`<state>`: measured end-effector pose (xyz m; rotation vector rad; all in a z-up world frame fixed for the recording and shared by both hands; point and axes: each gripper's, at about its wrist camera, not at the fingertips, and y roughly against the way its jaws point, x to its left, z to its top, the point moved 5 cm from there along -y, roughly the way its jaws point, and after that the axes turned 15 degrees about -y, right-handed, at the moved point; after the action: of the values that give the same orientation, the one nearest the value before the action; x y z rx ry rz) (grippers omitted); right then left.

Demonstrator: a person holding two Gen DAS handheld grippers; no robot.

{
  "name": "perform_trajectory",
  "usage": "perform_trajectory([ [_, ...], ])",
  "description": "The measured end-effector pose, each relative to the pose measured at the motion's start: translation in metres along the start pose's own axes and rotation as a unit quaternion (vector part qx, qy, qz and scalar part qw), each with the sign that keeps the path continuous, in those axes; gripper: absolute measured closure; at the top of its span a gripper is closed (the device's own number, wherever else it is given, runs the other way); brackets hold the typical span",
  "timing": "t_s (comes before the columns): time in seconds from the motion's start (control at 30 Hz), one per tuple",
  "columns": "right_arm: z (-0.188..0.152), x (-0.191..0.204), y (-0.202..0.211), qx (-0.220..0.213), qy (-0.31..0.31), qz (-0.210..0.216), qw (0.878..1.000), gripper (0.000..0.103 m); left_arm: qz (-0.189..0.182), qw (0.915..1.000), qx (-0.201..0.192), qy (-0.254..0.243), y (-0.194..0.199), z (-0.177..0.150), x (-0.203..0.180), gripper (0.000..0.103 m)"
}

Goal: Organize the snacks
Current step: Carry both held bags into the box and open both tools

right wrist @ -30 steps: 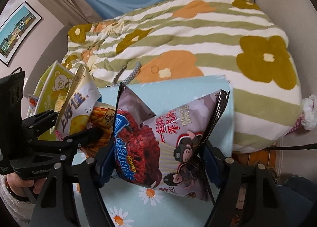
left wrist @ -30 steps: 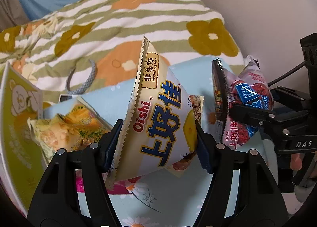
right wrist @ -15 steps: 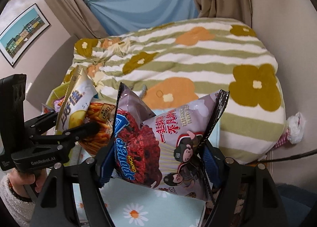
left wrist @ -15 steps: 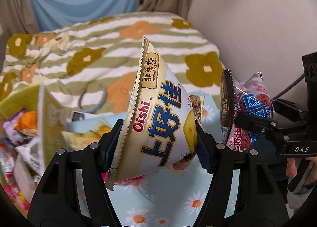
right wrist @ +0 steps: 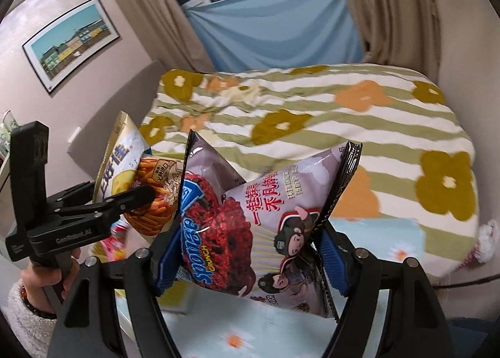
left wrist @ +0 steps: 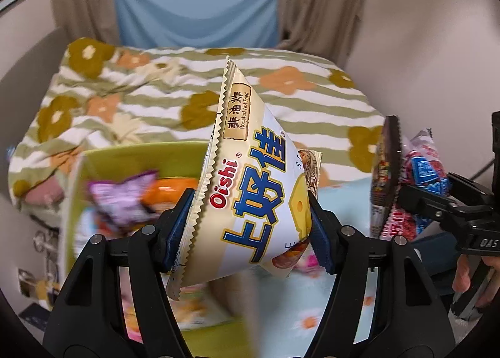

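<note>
Two tongs: each is gripping snack packets, held up over the bed.
Left tongs [left wrist: 250, 233]: its blue pads are pressing both sides of a cream Oishi bag [left wrist: 250, 189], with a second packet [left wrist: 311, 170] of orange sticks tucked behind it.
Right tongs [right wrist: 250, 251]: its pads are squeezing a Sponge Crunch bag [right wrist: 212, 233] and a mauve bag [right wrist: 290, 220] together, side by side.
Open room: the striped quilt [left wrist: 140, 101] is lying bare beyond the bags; the wall [left wrist: 437, 45] is standing near the quilt's right edge.
Bin: a green bin [left wrist: 131, 154] is sitting lower left of the left tongs, holding a purple packet [left wrist: 122, 198] and others.
Hard to make out: the bin's contents and the daisy cloth [right wrist: 375, 229] are blurring; the bags are hiding what lies under them.
</note>
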<state>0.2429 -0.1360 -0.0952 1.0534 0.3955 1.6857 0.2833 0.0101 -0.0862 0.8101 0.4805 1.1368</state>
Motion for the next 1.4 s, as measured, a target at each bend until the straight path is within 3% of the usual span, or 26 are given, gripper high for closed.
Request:
perform_trajectory([
  [0.2, -0.002, 0.069, -0.045, 0.009, 0.003, 0.017, 1.0, 0.031, 0.007, 0.9996, 0.022, 0.018, -0.01, -0.021, 0.082, 0.038],
  [0.37, -0.011, 0.103, -0.078, 0.018, -0.006, 0.009, 1.0, 0.031, -0.022, 0.9985, 0.047, 0.021, -0.04, -0.031, 0.12, 0.037],
  [0.43, -0.014, 0.11, -0.085, 0.02, -0.011, 0.002, 1.0, 0.031, -0.024, 0.9982, 0.052, 0.019, -0.051, -0.03, 0.125, 0.026],
  [0.47, -0.016, 0.112, -0.087, 0.021, -0.013, -0.001, 1.0, 0.031, -0.02, 0.9981, 0.056, 0.017, -0.055, -0.032, 0.128, 0.006],
  [0.5, -0.019, 0.114, -0.089, 0.023, -0.014, -0.005, 1.0, 0.031, -0.012, 0.9983, 0.055, 0.016, -0.055, -0.033, 0.131, 0.0],
  [0.83, -0.039, 0.128, -0.098, 0.032, -0.018, -0.03, 0.999, 0.031, -0.007, 0.9991, 0.023, 0.034, -0.007, -0.057, 0.153, 0.0],
  [1.27, -0.051, 0.168, -0.111, 0.057, 0.011, -0.001, 0.998, 0.026, 0.034, 0.9981, 0.017, 0.048, 0.03, -0.09, 0.18, 0.0],
  [1.33, -0.057, 0.171, -0.115, 0.056, 0.008, 0.005, 0.998, 0.022, 0.039, 0.998, 0.019, 0.046, 0.032, -0.096, 0.181, 0.0],
  [1.4, -0.065, 0.171, -0.117, 0.05, 0.002, 0.01, 0.999, 0.006, 0.041, 0.9979, 0.021, 0.044, 0.033, -0.104, 0.179, 0.0],
])
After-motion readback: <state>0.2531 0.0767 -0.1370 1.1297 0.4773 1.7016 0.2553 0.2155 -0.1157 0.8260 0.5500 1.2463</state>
